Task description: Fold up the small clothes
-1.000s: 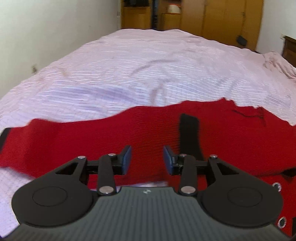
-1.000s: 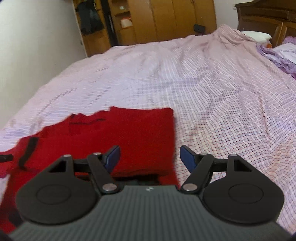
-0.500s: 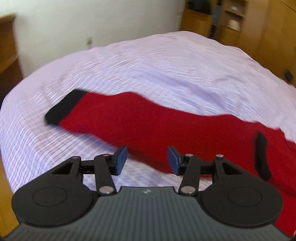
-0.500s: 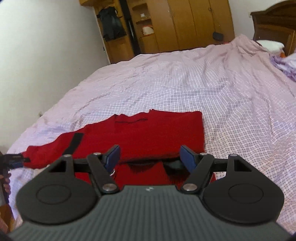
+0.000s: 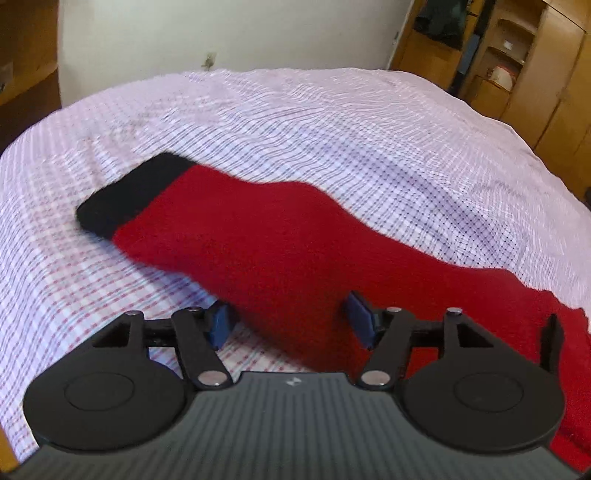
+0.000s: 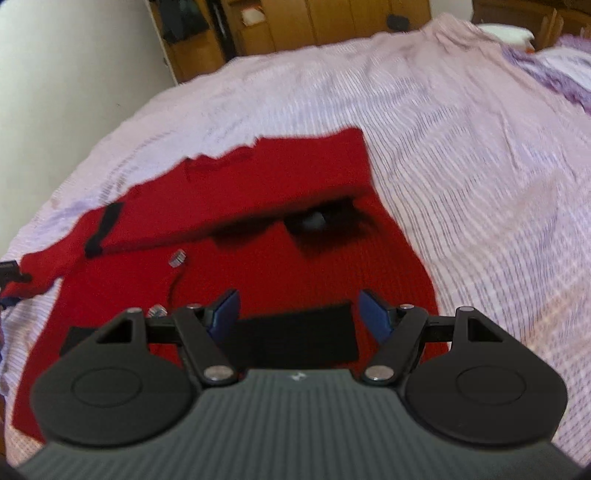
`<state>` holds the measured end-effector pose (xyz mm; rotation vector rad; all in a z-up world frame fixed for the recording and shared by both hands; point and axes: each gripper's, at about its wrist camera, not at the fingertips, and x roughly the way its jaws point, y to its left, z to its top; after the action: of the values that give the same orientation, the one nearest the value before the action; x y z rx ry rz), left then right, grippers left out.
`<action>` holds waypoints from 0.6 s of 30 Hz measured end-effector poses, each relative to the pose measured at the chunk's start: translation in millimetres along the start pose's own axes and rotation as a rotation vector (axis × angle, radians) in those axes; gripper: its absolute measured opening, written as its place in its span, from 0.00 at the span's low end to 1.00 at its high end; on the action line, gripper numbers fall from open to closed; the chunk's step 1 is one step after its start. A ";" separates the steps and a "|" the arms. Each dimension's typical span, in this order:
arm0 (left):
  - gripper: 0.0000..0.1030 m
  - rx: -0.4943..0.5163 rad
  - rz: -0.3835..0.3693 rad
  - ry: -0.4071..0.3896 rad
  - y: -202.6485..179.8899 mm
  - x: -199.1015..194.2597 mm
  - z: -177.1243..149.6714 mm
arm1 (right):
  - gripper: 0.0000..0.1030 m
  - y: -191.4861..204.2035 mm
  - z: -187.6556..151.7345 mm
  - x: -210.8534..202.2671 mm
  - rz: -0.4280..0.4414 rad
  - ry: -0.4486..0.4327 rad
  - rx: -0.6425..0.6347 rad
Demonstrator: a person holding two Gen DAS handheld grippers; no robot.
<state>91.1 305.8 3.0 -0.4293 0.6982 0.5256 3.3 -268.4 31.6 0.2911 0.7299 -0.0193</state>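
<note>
A red knit garment [image 6: 258, 206] with black trim lies spread on the bed. In the left wrist view its long red sleeve [image 5: 280, 243] stretches to the left and ends in a black cuff [image 5: 129, 195]. My left gripper [image 5: 288, 323] is open, low over the sleeve, with the sleeve between its blue pads. My right gripper [image 6: 299, 314] is open and empty above the garment's body, over a black band [image 6: 295, 336]. The far part of the garment is folded over the body.
The bed carries a pink and white checked sheet [image 6: 480, 166]. Wooden wardrobes [image 5: 535, 66] stand beyond the bed, a white wall [image 5: 221, 33] is to the left. Purple bedding [image 6: 546, 70] lies at the far right.
My left gripper has swung left along the sleeve toward the black cuff, come closer and opened wider. My right gripper has moved in over the garment's body.
</note>
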 end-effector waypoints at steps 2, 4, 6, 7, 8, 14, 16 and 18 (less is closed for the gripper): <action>0.54 0.024 -0.018 -0.018 -3.2 0.1 1.8 | 0.70 -4.8 -6.2 6.2 -0.014 0.021 0.016; 0.30 0.020 -0.066 -0.041 -2.8 -4.3 4.6 | 0.70 -8.7 -9.4 11.0 -0.018 0.026 0.024; 0.17 -0.002 -0.134 -0.065 -2.8 -15.3 10.6 | 0.70 -10.6 -11.8 14.1 -0.013 0.026 0.024; 0.15 0.002 -0.152 -0.082 -5.4 -21.6 13.6 | 0.70 -10.3 -12.5 15.1 -0.013 0.025 0.018; 0.15 0.012 -0.169 -0.102 -8.6 -29.8 16.9 | 0.70 -9.9 -13.1 16.2 -0.013 0.024 0.012; 0.15 0.094 -0.283 -0.204 -46.8 -81.7 37.4 | 0.71 -12.5 -14.5 18.6 -0.001 0.012 0.028; 0.15 0.137 -0.319 -0.231 -66.4 -97.4 40.9 | 0.71 -12.9 -13.1 18.4 0.002 0.009 0.035; 0.15 0.172 -0.365 -0.250 -85.7 -110.8 42.0 | 0.71 -13.6 -13.0 17.4 0.006 0.005 0.046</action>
<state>90.0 226.6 126.0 -0.3131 0.4069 0.1667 6.1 -276.5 7.4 0.3375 0.7338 -0.0295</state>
